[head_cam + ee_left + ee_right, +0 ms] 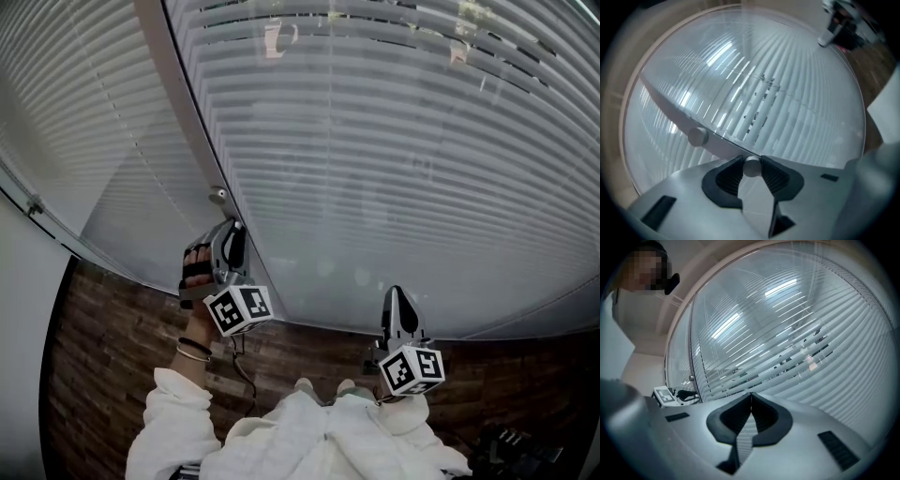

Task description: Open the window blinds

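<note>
The left gripper [751, 161] is the nearer one and already on the job: its 2 jaws stand partly closed, pads pinching a small round knob [751, 168] that juts from the frame bar [670, 107] between the 2 panes of closed blinds [394, 169]. The knob's stub points straight back along the jaws, so opening the slats probably means rolling the wrist about that line, or sliding along the bar. A 2nd knob [697, 137] sits nearby, farther up the bar. The right gripper [751, 397] hangs well apart, jaws together, empty.
</note>
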`<state>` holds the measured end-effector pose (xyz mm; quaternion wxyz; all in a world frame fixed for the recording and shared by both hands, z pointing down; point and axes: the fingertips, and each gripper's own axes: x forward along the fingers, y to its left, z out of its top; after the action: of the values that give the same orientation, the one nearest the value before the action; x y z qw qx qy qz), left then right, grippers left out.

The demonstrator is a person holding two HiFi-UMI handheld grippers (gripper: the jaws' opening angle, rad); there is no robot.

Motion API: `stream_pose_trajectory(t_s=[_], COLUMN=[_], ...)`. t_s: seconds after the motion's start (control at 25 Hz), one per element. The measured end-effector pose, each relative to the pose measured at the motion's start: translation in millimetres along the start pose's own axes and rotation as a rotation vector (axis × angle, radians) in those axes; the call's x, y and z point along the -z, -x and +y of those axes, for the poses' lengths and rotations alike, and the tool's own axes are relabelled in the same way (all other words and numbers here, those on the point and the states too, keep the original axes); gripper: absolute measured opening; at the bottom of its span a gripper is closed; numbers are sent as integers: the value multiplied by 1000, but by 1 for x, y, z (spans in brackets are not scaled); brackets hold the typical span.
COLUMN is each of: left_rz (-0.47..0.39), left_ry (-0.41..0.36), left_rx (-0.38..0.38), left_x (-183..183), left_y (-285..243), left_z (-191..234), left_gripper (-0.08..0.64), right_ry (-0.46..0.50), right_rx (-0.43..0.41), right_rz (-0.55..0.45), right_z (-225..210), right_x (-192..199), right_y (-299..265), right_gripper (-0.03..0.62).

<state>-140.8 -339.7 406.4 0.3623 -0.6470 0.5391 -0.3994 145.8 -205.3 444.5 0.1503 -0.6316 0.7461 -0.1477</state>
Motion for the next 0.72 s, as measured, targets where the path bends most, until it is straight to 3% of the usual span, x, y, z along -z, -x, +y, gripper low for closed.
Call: stream_pose_trajectory(t_s=[0.12,0.2,0.36,0.6,0.72], left_rz=[2,7,2,-37,-45], left_ry=[273,414,619,979,1081], left_rx=[14,4,2,89,97], left_x=[3,4,6,8,11], left_y=[0,1,2,4,3], left_z=[4,6,10,11,10], left_gripper=[123,123,123,123,123], right_ry=[1,-4,-10,-14,-18], right_rx=[3,7,11,1,-4], right_rz=[-1,-5,-11,-9,-7], right_z=[-1,-3,-5,-3,-3], right_x=[0,-1,-2,1,6], right_y=[1,2,2,0,-3], right_gripper=[11,11,11,11,11])
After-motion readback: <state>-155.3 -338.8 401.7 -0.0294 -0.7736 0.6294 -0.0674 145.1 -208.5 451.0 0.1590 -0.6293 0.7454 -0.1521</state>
